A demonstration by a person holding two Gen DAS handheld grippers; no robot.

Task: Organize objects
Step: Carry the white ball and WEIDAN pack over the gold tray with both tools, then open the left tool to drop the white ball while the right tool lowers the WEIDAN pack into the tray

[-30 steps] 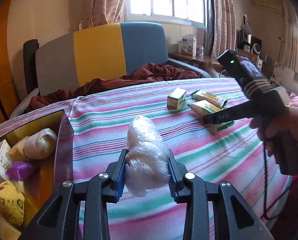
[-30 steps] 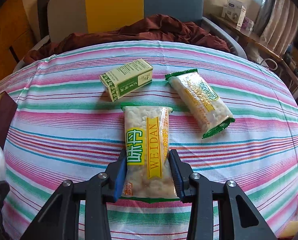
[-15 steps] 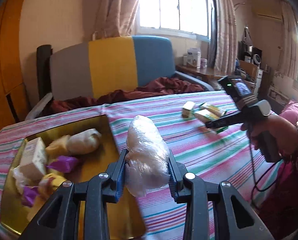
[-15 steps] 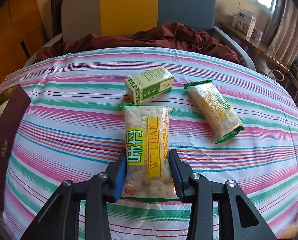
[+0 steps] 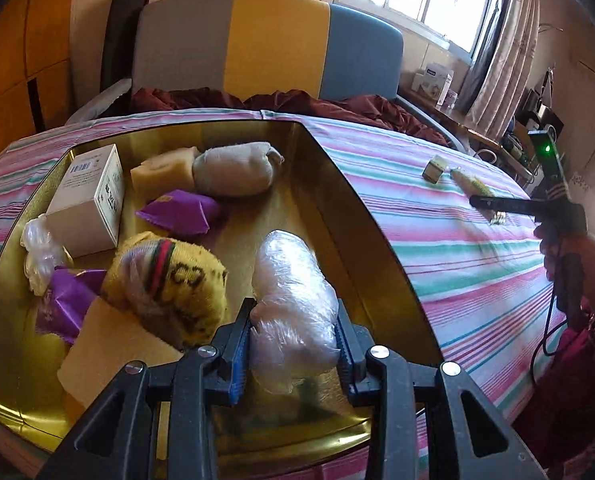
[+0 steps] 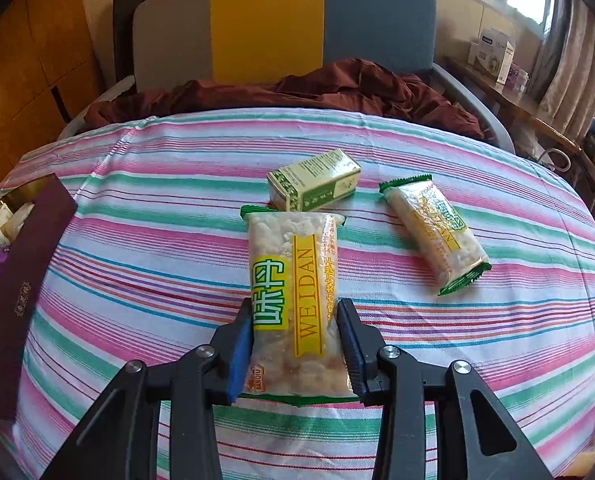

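Two tongs loaded | left tongs (image 5: 293, 344) clamp clear plastic bundle (image 5: 293, 304), lower centre, over gold tray (image 5: 337, 184) holding yellow sock (image 5: 169, 280), white box (image 5: 87, 204) | right tongs (image 6: 295, 354) clamp Weidan snack pack (image 6: 293, 300), centre, above striped table (image 6: 137, 240) | green carton (image 6: 315, 184), second snack pack (image 6: 433, 232) just beyond, upper right

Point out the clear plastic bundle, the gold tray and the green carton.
clear plastic bundle (image 5: 289, 280), left wrist view, on its crinkled upper middle.
gold tray (image 5: 361, 236), left wrist view, on its bare right wall.
green carton (image 6: 315, 179), right wrist view, on its top face.
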